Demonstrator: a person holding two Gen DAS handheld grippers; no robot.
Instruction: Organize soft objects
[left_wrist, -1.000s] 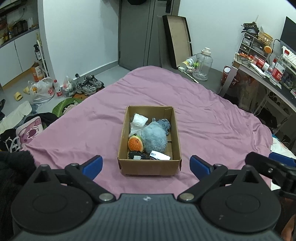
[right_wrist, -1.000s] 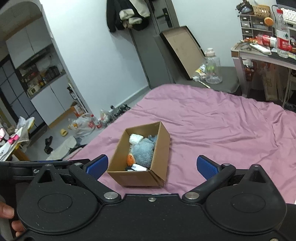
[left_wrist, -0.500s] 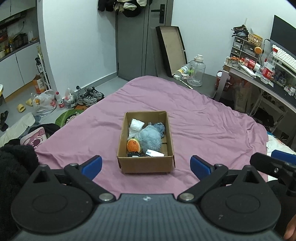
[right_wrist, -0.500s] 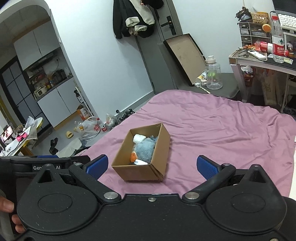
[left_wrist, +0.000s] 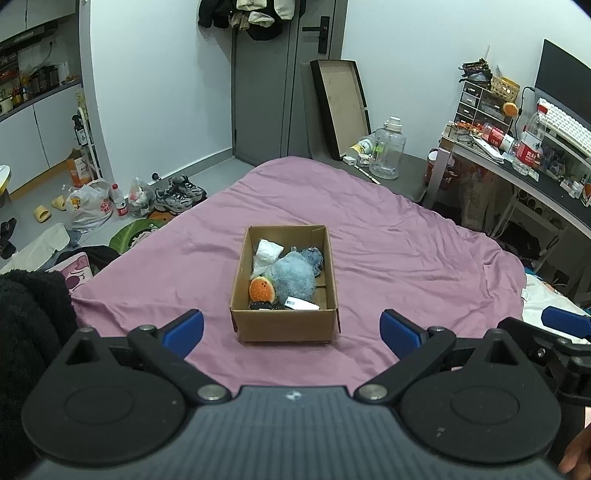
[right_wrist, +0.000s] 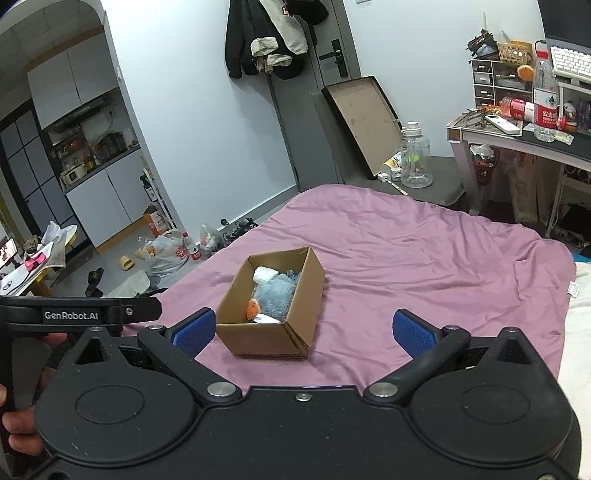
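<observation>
Cardboard box (left_wrist: 284, 325) sits ahead of both tongs, centred between the spread, empty fingers of the left gripper (left_wrist: 291, 328) and right gripper (right_wrist: 303, 330), with the blue plush (left_wrist: 295, 282) and orange toy (left_wrist: 261, 290) inside. Judging by this, approach low and level. Pink bedsheet (left_wrist: 406, 258) lies underneath; desk (right_wrist: 517, 142) beyond right.

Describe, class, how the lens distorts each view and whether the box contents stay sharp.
Left wrist view: fisheye bends the grey door and walls outward; the brown cardboard box and fluffy blue plush toy look sharp under even light. Right wrist view: same curving at edges; box sharp, contents smaller, partly hidden by its wall.
</observation>
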